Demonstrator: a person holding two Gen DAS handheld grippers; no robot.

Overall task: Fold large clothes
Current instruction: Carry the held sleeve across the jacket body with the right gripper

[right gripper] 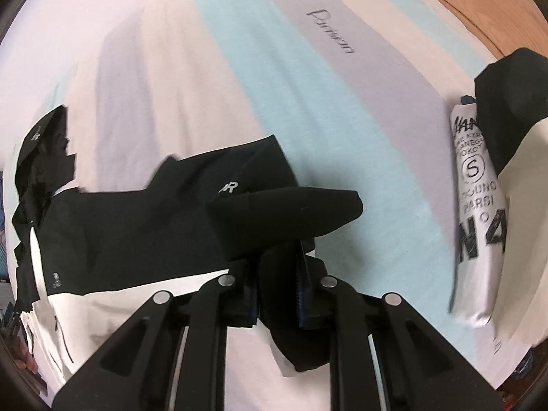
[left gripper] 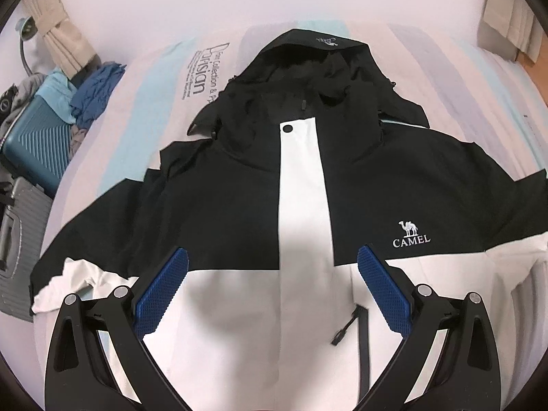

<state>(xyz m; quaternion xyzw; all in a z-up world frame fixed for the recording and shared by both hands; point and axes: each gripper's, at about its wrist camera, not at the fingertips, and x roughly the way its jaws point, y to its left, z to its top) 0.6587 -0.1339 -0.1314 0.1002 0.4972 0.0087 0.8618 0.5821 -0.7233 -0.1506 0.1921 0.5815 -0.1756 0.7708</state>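
We hold the left gripper [left gripper: 272, 286] with jaws wide apart above the black-and-white jacket [left gripper: 301, 212], spread flat on the striped bed [left gripper: 144, 109] — nothing between them. Our right gripper [right gripper: 277, 291] has its jaws clamped on the jacket's black sleeve [right gripper: 287, 205].
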